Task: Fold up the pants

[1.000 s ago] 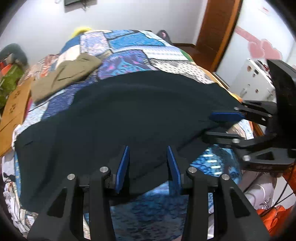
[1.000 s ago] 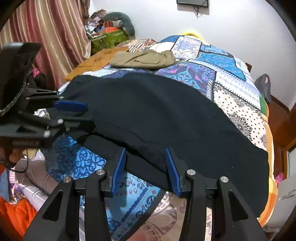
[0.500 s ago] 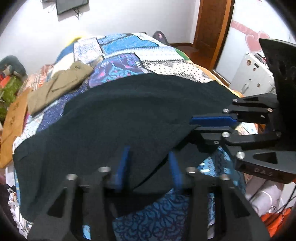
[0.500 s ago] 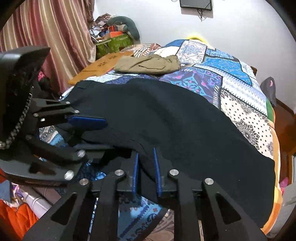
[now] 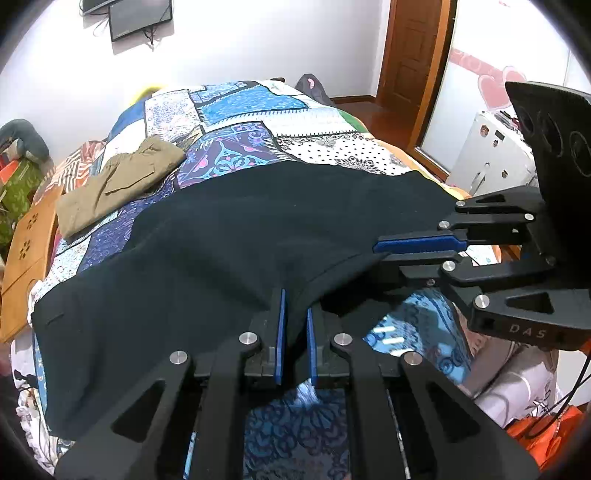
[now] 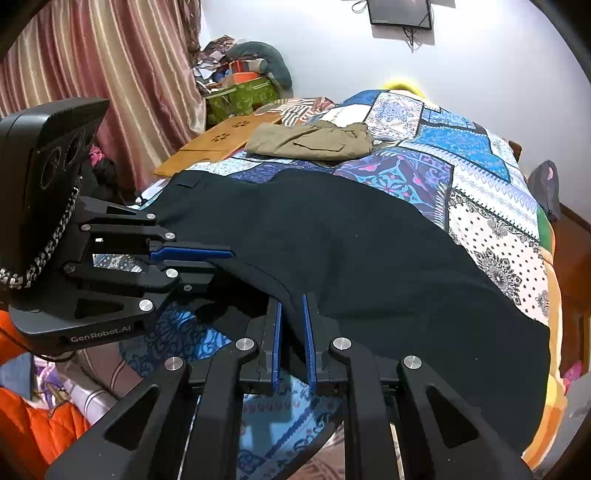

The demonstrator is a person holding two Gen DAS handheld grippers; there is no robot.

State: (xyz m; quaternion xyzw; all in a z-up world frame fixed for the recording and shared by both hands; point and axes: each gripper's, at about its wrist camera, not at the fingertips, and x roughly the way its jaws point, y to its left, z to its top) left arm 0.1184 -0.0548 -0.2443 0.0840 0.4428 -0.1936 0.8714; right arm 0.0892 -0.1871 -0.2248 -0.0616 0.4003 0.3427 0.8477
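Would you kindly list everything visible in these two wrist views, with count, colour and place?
pants: 1, black, spread across the near half of the bed, near edge pinched by both grippers
folded trousers: 1, khaki, on the quilt beyond the black pants
quilt: 1, blue and white patchwork, covering the bed
wooden board: 1, tan, at the bed's curtain-side edge
curtain: 1, pink striped, beside the bed
screen: 1, black, on the white wall
door: 1, brown, far corner
left gripper: 1, black with blue pads, shut on the pants' edge
right gripper: 1, black with blue pads, shut on the pants' edge
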